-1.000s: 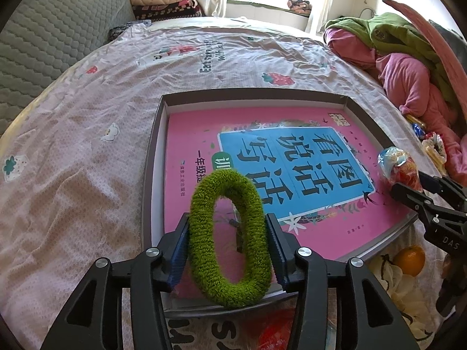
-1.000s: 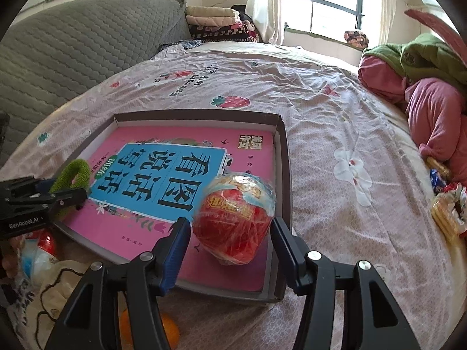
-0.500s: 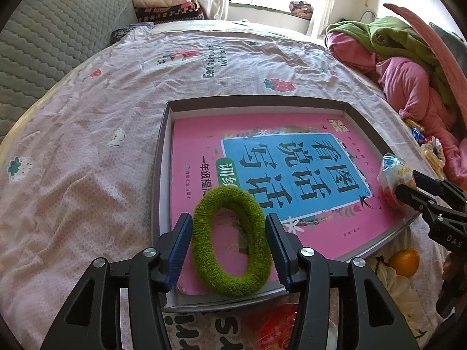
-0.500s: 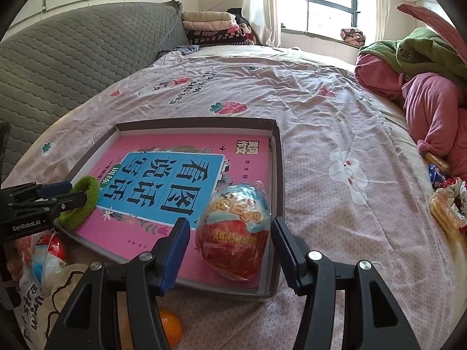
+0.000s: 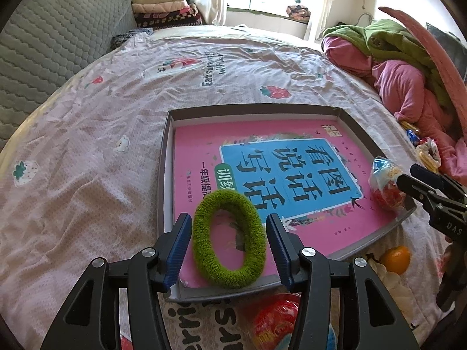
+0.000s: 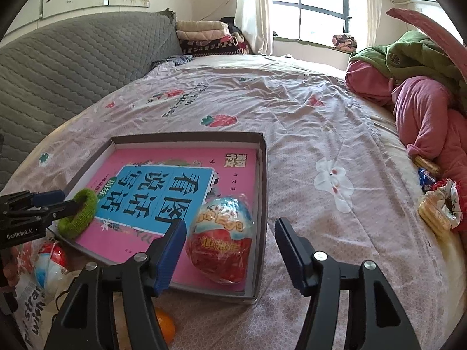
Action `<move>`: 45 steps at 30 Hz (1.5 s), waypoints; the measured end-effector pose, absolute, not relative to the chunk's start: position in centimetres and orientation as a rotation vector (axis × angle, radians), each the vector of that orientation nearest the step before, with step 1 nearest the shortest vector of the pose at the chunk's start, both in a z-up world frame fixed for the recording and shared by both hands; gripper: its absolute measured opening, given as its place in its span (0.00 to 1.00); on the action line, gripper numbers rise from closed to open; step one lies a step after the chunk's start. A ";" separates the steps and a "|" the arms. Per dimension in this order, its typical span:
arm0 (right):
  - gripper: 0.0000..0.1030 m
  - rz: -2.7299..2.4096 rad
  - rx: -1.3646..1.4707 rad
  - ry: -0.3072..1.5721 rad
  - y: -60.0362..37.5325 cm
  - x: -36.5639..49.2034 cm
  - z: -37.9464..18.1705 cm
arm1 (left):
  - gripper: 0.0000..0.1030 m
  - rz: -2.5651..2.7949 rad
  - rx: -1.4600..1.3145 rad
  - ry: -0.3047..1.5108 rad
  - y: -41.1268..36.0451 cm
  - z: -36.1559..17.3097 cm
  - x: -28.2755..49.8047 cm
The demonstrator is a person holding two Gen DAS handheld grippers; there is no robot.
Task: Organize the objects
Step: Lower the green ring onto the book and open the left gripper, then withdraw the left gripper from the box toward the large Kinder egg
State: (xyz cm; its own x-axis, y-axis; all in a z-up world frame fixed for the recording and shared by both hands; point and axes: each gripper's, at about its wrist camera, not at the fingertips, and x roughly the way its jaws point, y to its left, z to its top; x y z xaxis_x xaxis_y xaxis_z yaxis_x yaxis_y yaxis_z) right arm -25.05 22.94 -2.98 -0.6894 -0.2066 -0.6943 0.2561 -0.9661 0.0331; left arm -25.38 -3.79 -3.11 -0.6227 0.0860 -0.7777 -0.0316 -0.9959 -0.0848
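The green hair tie [image 5: 229,239] lies flat on the pink book [image 5: 292,180] at the lower centre of the left view, between the left gripper [image 5: 229,233] fingers, which have just been opening and stand clear of it. In the right view, the foil-wrapped egg [image 6: 221,239] rests in the tray [image 6: 264,192] near the lower centre; the right gripper [image 6: 230,242] fingers have just been opening and no longer press it.

An orange [image 6: 165,325] sits half hidden behind the right tool [image 6: 230,245]. The left view's bottom edge cuts off a red packet [image 5: 277,320]. The book's [image 5: 262,175] small print is unreadable.
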 end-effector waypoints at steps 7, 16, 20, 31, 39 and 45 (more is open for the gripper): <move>0.61 -2.667 1.034 0.027 23.5 -24.0 -1.5 | 0.57 2.762 -1.303 -0.095 -3.6 -2.2 -24.2; 0.61 -2.671 0.974 0.015 23.6 -22.5 0.1 | 0.57 2.764 -1.263 -0.088 -3.5 -1.5 -22.6; 0.61 -2.673 0.967 0.017 23.6 -22.2 0.3 | 0.58 2.759 -1.261 -0.087 -3.3 -1.5 -22.2; 0.61 -2.675 0.934 -0.006 23.7 -20.7 0.9 | 0.58 2.754 -1.256 -0.072 -2.7 -1.5 -21.1; 0.61 -2.689 0.917 0.013 23.1 -18.8 0.8 | 0.58 2.756 -1.253 -0.074 -2.4 -1.3 -19.8; 0.61 -2.687 0.895 0.102 21.4 -17.4 0.3 | 0.58 2.755 -1.231 -0.080 -2.1 -0.8 -18.9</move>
State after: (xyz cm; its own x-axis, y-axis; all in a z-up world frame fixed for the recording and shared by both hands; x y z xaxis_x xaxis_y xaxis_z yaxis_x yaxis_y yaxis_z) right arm -17.39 21.42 0.34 -0.7584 -0.2645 -0.5957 0.3090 -0.9506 0.0286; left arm -18.88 -2.13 -0.83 -0.6611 0.1332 -0.7384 -0.0900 -0.9911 -0.0982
